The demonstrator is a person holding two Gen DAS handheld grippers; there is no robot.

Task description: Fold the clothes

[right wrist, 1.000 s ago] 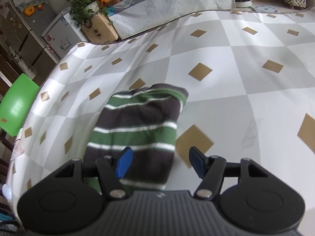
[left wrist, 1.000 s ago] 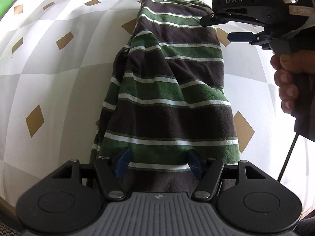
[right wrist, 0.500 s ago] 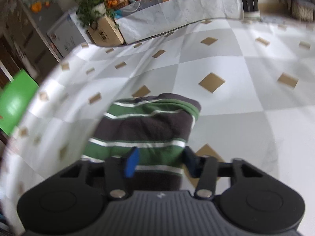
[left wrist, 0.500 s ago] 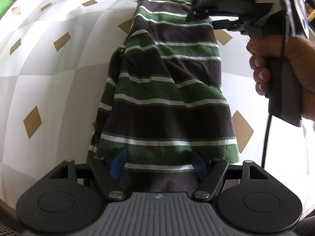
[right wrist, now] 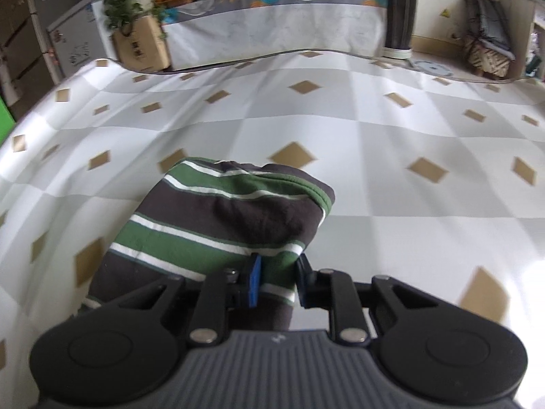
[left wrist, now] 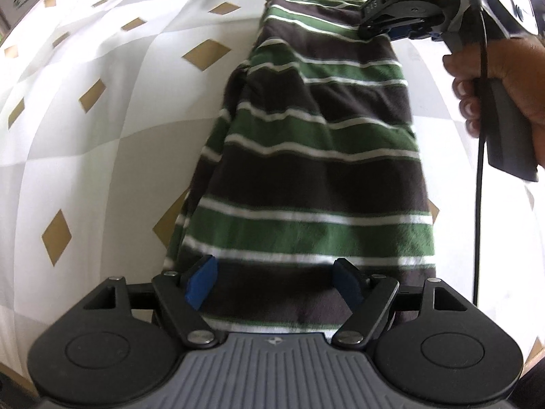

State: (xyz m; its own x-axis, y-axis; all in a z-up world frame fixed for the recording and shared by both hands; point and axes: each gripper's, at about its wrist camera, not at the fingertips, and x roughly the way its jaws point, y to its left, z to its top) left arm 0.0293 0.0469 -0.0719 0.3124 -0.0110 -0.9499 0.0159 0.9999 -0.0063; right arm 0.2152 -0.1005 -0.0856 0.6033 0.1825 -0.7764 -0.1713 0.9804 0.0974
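Lying lengthwise on the desk (left wrist: 102, 143), a striped garment (left wrist: 306, 170) in dark brown, green and thin white bands stretches away from the left tool (left wrist: 274, 281), folded into a long narrow strip with a looser layer bunched along its left edge. Nearest the left wrist camera, the left tool hangs over the near end of the garment with its blue pads (left wrist: 201, 283) spread wide and its jaws opening; the cloth lies between and beneath them, and the pads do not press on it. Farther along, the strip runs over a checked grey-and-white desk cover with tan diamonds. At the far end, on the right, the right tool (left wrist: 391, 34) reaches onto the garment's far right corner, carried by a person's hand (left wrist: 504, 78) wrapped around its dark grip, with a black cable hanging down beside it. From the right wrist camera, the right tool (right wrist: 277, 281) has its jaws closing, narrow now, with a pinch of the green-and-white striped edge between the pads, which bear on the cloth from both sides. Beyond that, the garment's rounded folded end (right wrist: 255, 184) rests on the desk. Farthest off stand a covered counter (right wrist: 272, 27) loaded with fruit and potted plants, and a cardboard box (right wrist: 141, 46).
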